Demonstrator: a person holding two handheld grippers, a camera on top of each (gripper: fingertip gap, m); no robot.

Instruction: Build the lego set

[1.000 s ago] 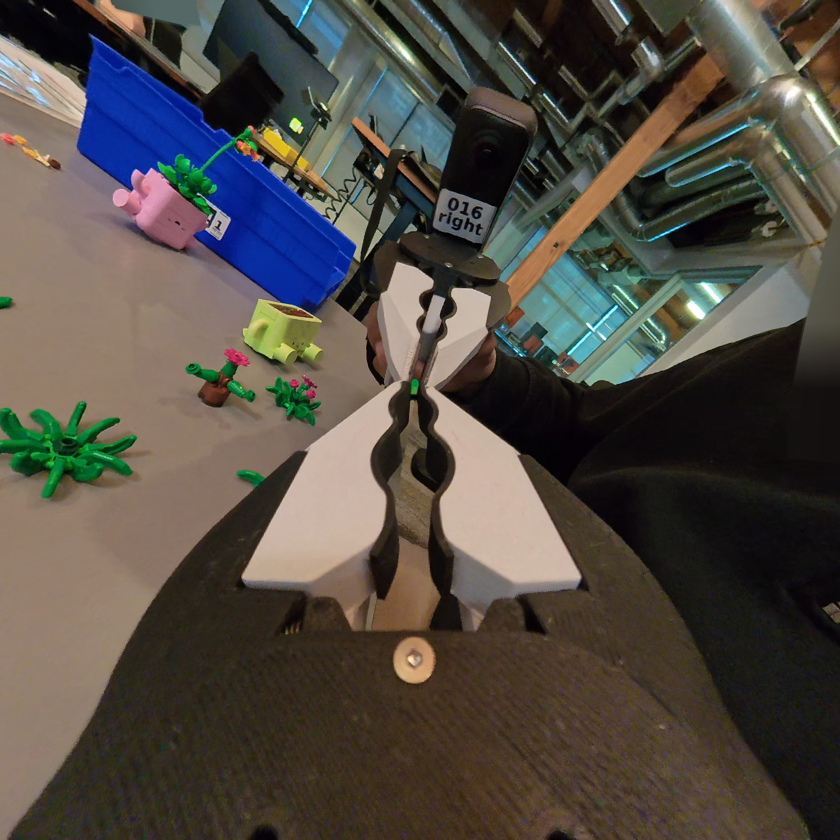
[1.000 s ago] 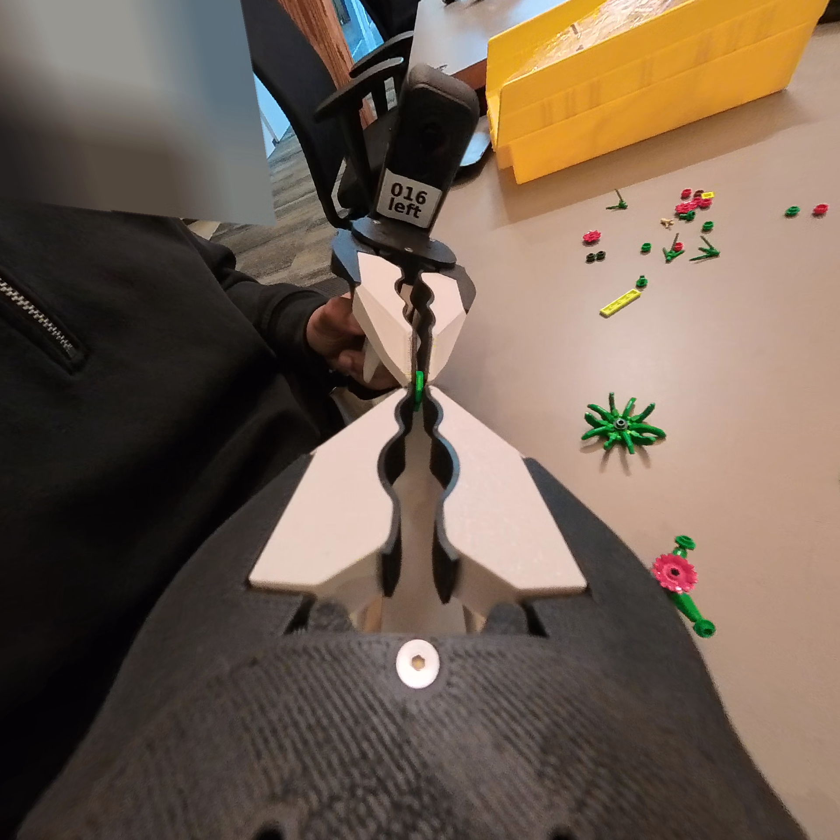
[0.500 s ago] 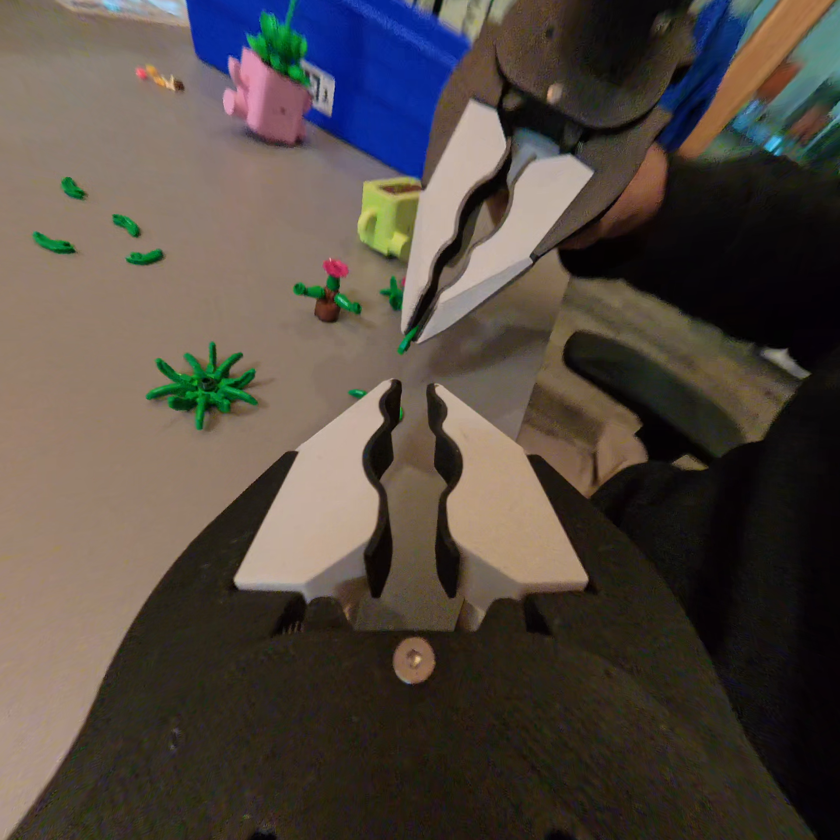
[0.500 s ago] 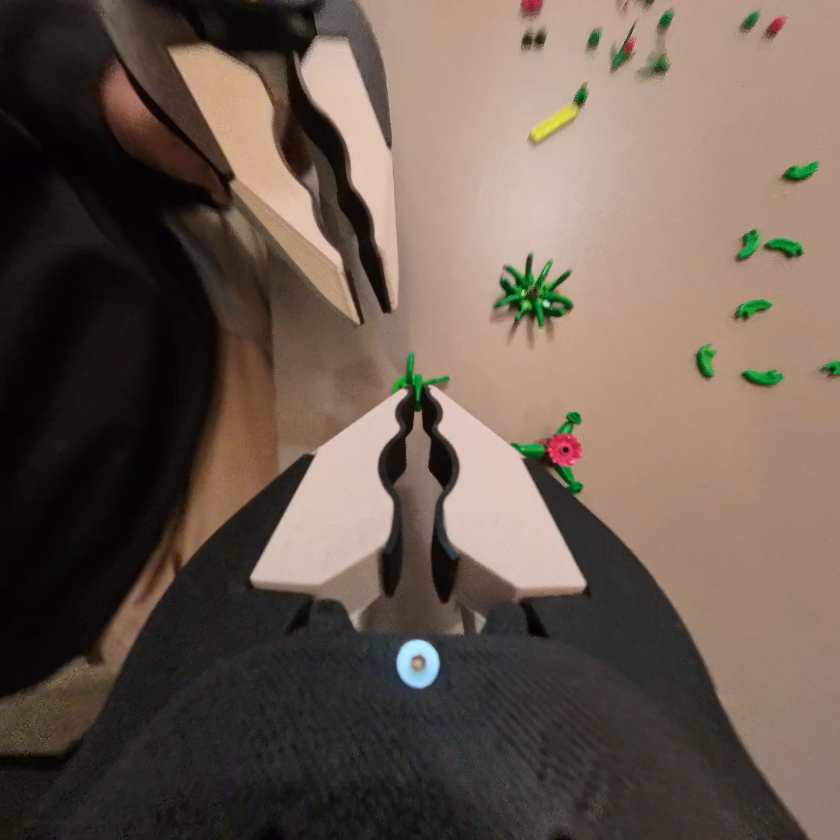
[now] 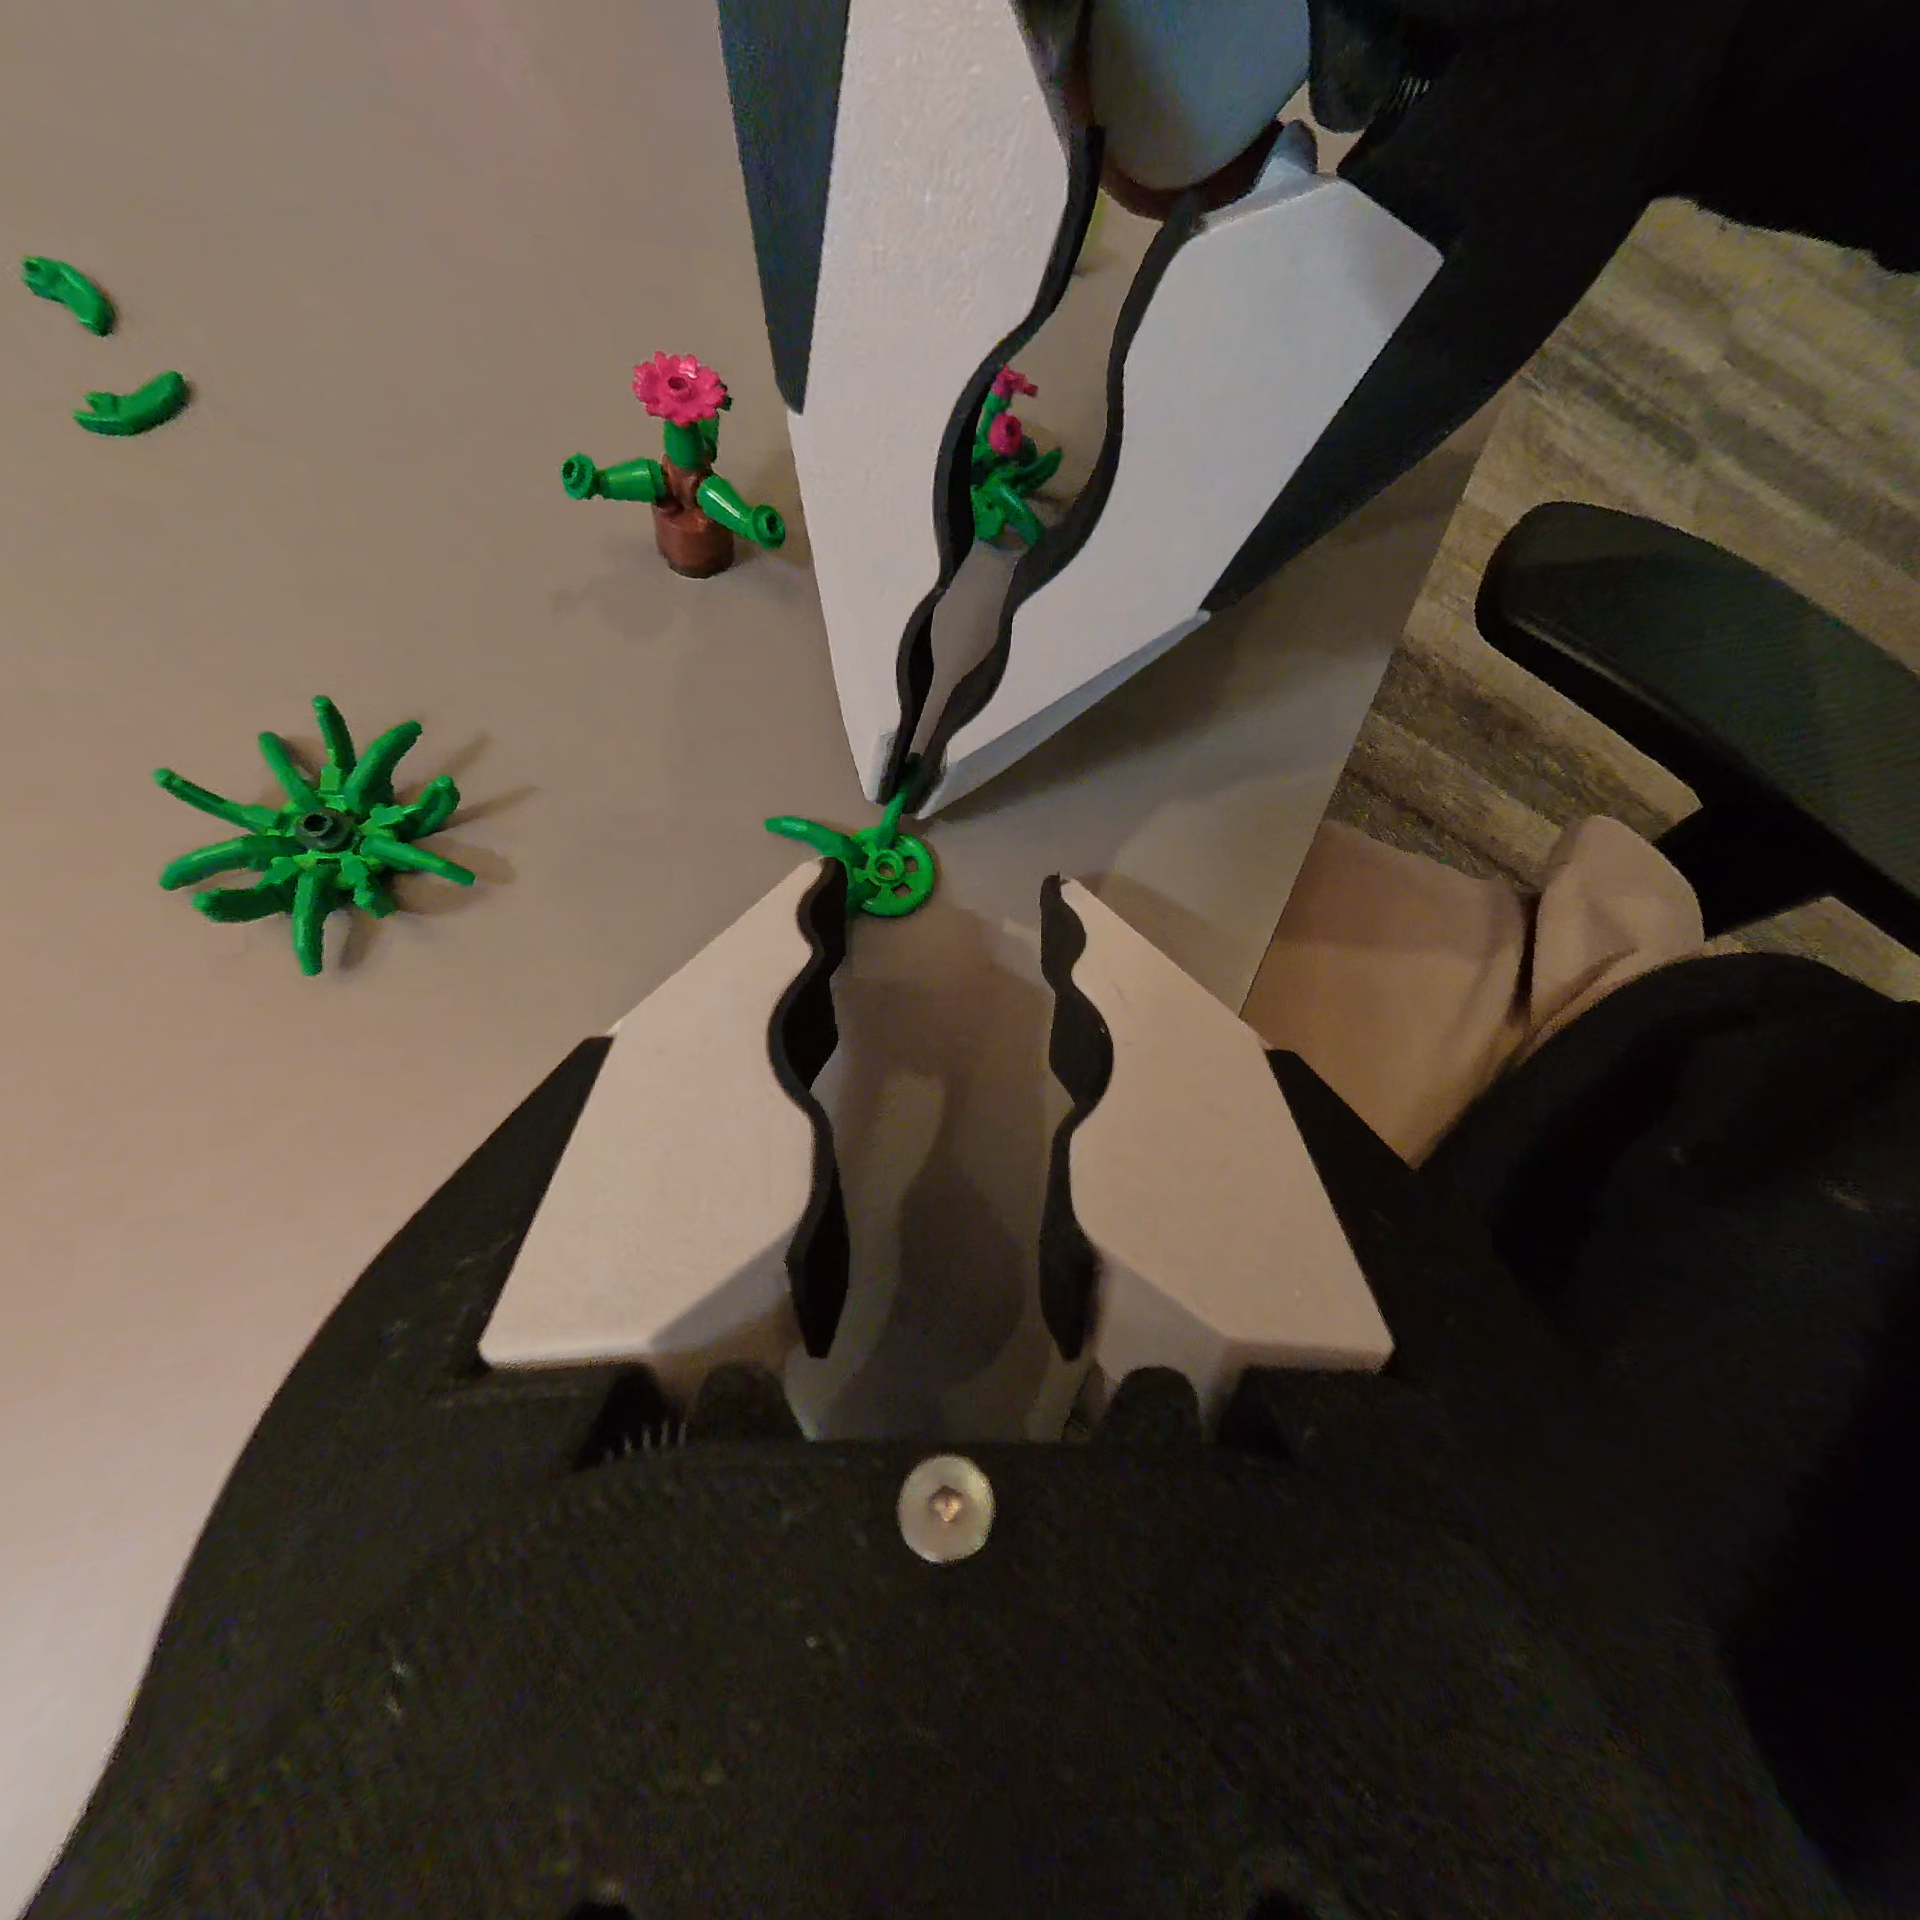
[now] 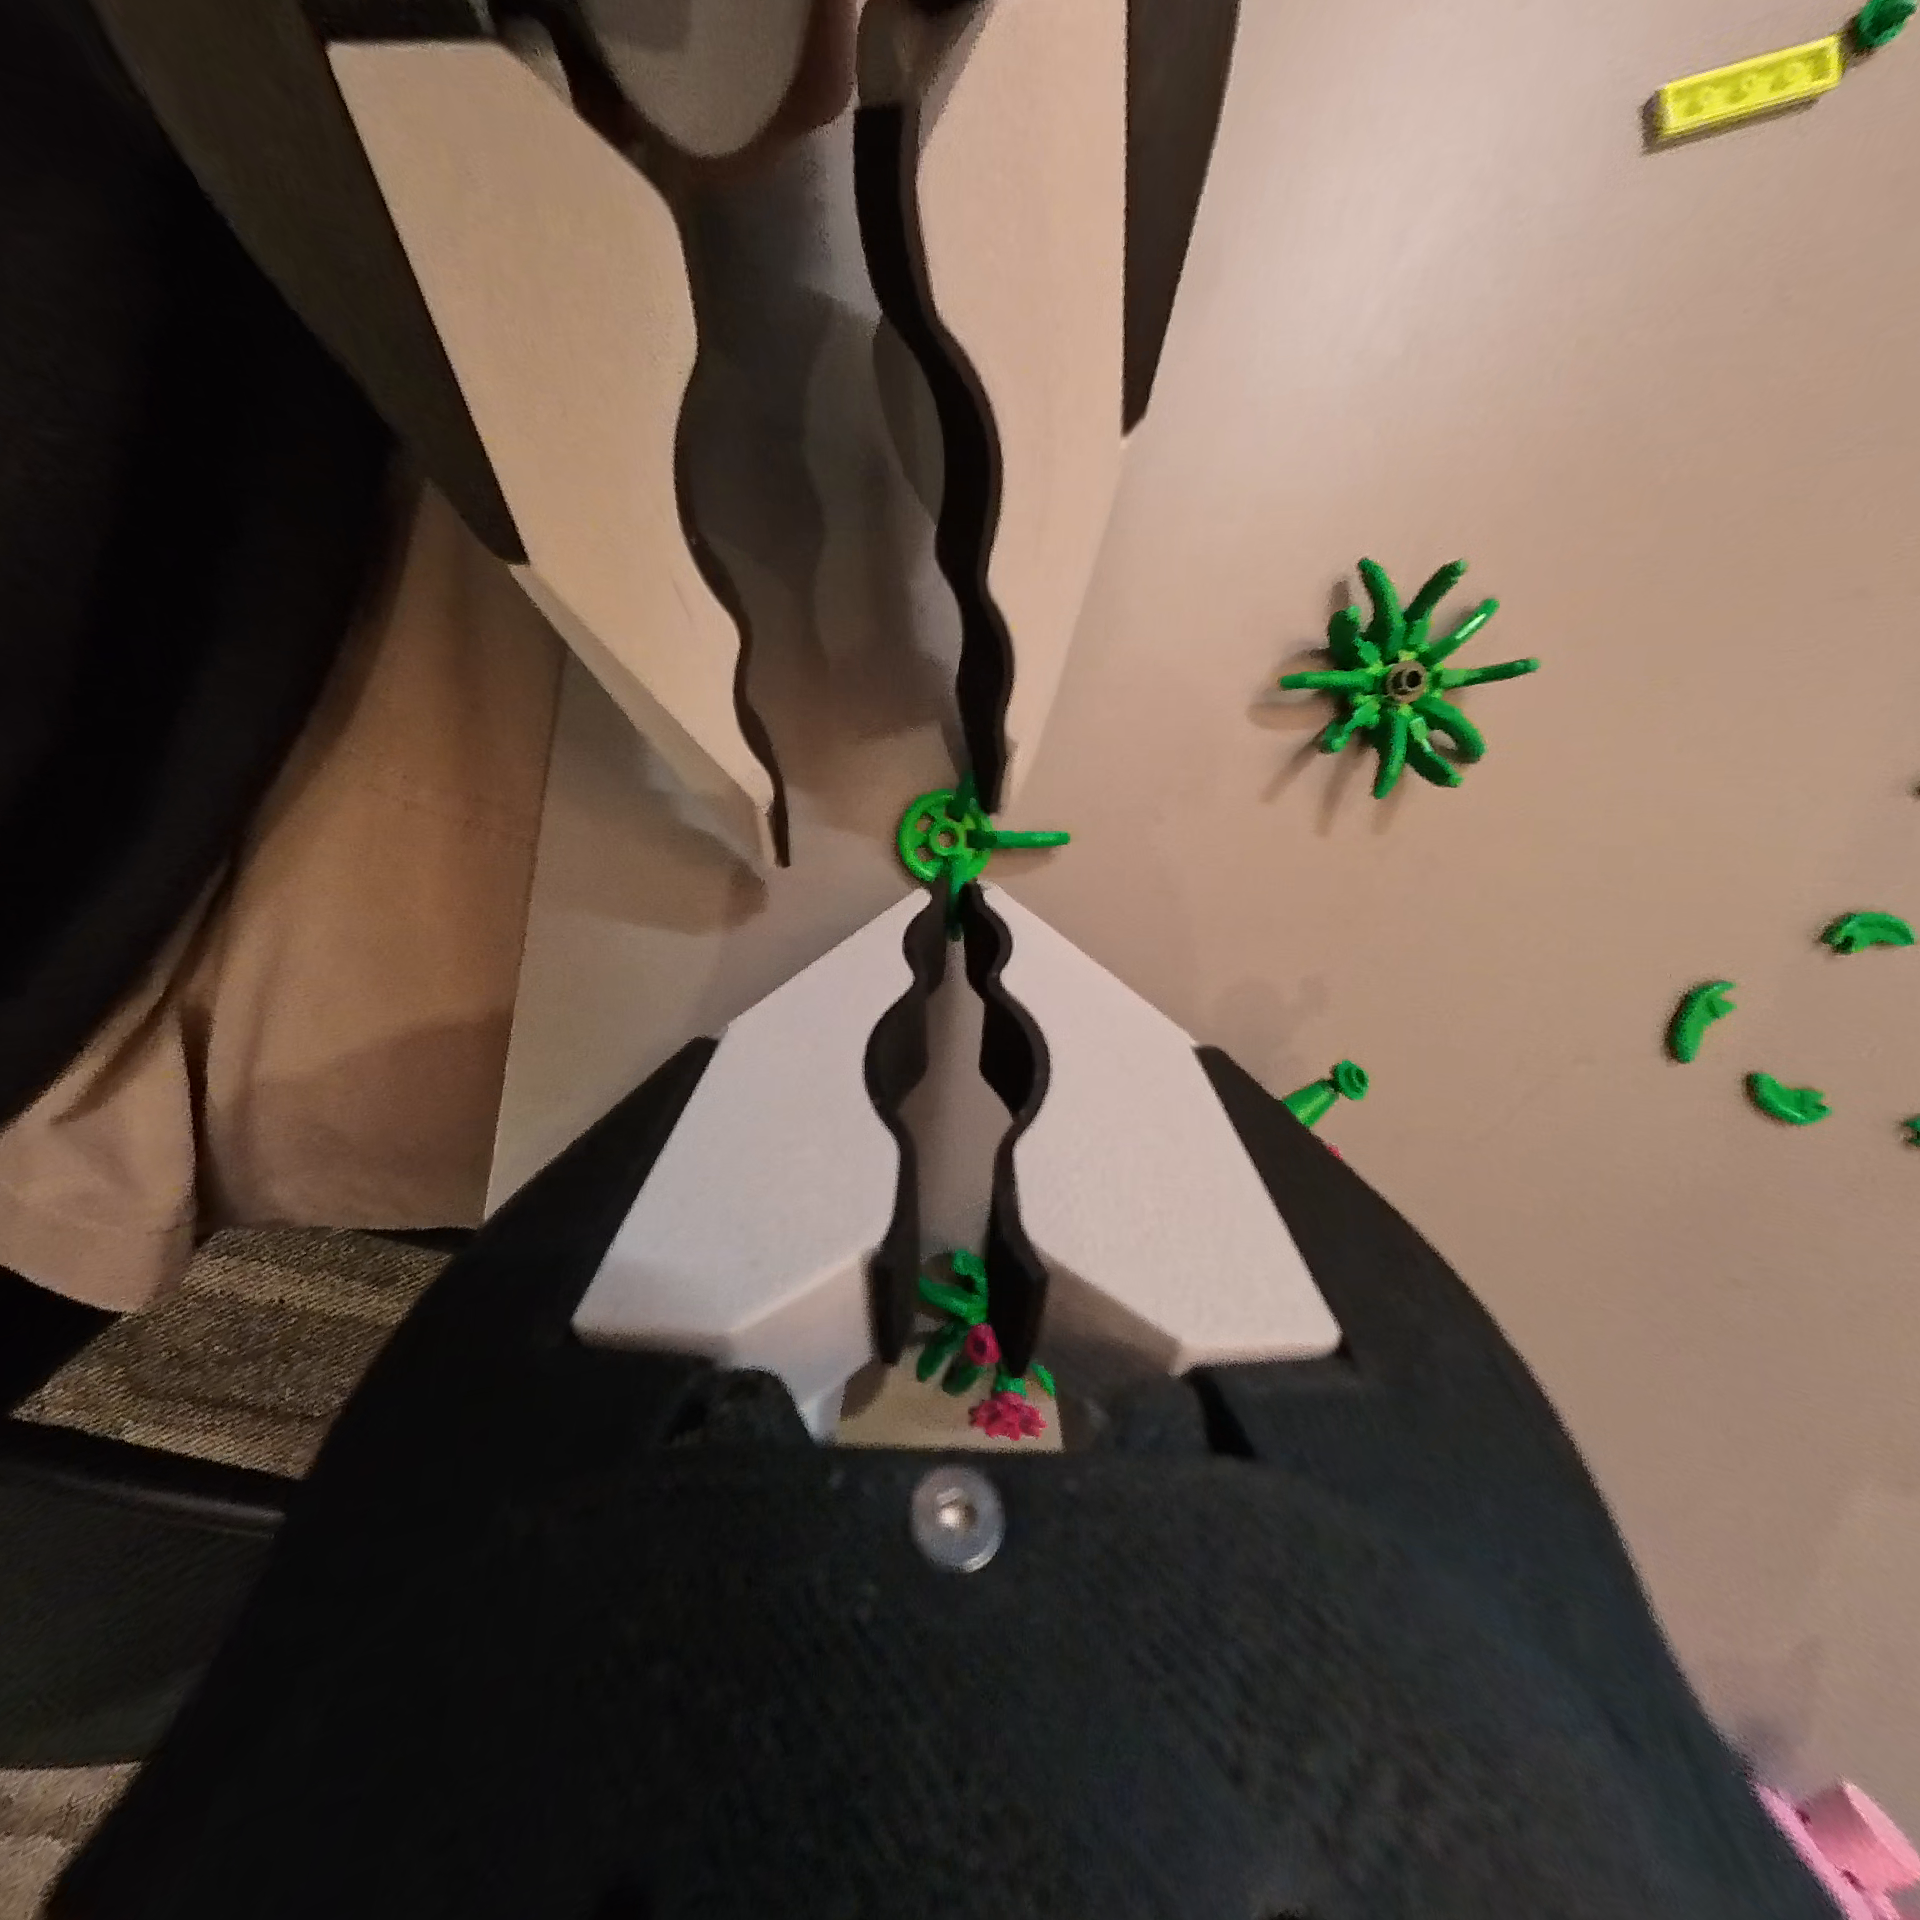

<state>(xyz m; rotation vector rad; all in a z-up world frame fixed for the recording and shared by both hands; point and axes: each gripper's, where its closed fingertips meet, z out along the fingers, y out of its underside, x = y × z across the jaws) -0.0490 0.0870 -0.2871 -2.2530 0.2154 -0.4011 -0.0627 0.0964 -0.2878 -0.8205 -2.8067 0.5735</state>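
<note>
Table edge [image 5: 1340,727] just beside green wheel piece [image 5: 886,871], right hand-held gripper [image 6: 954,899] pinching it.

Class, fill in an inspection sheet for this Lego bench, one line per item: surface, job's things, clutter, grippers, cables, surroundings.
Surface: plain grey-brown table, pieces scattered on it.
Job's things: small green wheel-shaped piece with leaf stems at the fingertips; spiky green plant; pink flower on a brown base; small pink-flowered sprig.
Clutter: loose curved green leaves; yellow flat piece.
Grippers: right gripper shut on one stem of the piece; left gripper open, one fingertip against the piece.
Cables: nothing seen.
Surroundings: black chair, carpeted floor, person's dark sleeve.
</note>
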